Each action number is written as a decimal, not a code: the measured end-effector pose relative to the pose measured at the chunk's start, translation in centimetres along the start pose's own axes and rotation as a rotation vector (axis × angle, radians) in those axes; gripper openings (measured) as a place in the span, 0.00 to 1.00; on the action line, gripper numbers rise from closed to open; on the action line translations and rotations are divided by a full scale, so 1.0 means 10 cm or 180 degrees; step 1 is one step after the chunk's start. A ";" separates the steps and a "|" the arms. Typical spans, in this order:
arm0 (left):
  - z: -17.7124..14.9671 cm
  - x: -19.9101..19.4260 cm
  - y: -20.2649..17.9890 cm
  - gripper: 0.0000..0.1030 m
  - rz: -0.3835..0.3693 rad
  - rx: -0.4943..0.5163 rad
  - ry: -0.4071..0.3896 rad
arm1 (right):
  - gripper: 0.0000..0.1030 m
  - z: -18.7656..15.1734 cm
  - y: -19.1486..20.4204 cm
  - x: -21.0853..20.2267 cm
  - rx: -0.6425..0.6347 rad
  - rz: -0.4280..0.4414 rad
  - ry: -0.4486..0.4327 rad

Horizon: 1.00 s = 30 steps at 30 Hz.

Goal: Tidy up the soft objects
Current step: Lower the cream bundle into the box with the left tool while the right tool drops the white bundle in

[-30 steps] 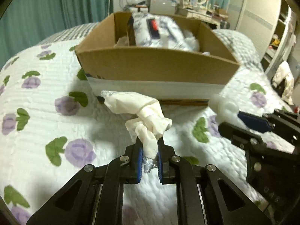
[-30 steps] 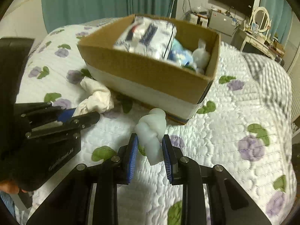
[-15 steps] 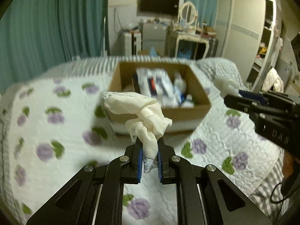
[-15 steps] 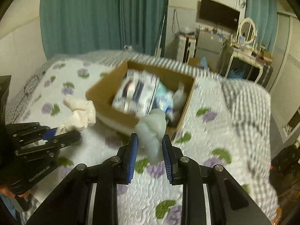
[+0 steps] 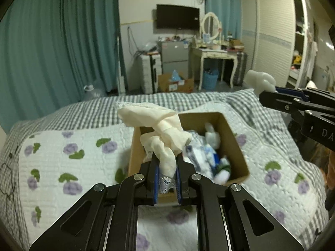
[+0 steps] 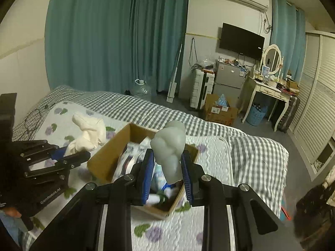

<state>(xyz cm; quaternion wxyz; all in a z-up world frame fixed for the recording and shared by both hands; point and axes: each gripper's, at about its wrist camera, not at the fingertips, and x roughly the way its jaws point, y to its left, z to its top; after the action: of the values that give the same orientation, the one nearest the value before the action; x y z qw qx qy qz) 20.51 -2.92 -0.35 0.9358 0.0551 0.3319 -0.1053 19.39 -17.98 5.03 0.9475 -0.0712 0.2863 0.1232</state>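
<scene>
My left gripper [image 5: 166, 175] is shut on a knotted cream cloth [image 5: 161, 129] and holds it in the air above the near left of an open cardboard box [image 5: 236, 144]. My right gripper [image 6: 166, 177] is shut on a knotted pale grey-white cloth [image 6: 170, 148], held above the same box [image 6: 100, 163]. The box stands on a white quilt with purple flowers [image 5: 62, 156] and holds several soft white and blue items [image 5: 201, 159]. Each gripper shows in the other's view: the right one [image 5: 272, 96], the left one [image 6: 69, 152].
The bed has a grey checked cover [image 6: 251, 146] around the quilt. Beyond it are teal curtains [image 6: 104, 31], a small fridge [image 6: 228, 79], a white dressing table [image 6: 270, 92], a floor box [image 6: 219, 110] and a wardrobe [image 5: 272, 41].
Both grippers have risen from just above the quilt to well above the box, each still holding its cloth. The box now lies below them.
</scene>
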 end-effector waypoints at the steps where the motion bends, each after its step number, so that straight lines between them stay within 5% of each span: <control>1: 0.03 0.07 0.01 0.11 0.0033 0.0004 0.0014 | 0.25 0.03 -0.03 0.09 0.0005 0.0025 0.0003; 15: -0.09 1.03 0.13 0.11 0.0185 0.0129 0.0578 | 0.25 -0.02 -0.28 1.59 0.0101 0.0283 0.0449; 25: -0.17 1.12 0.05 0.17 0.0254 0.0247 0.0700 | 0.31 -0.12 -0.33 1.93 0.0209 0.0341 0.0603; 28: -0.16 0.97 0.02 0.25 0.0289 0.0276 0.0703 | 0.53 -0.10 -0.32 1.86 0.0206 0.0230 0.0645; 30: -0.14 0.86 0.02 0.48 0.0321 0.0299 0.0662 | 0.64 -0.05 -0.33 1.72 0.0250 0.0157 0.0588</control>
<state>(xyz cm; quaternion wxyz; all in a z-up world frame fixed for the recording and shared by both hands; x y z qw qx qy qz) 26.25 -3.84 -6.88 0.8968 0.1260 0.4187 -0.0672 33.93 -17.97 -4.81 0.9159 -0.0379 0.3786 0.1280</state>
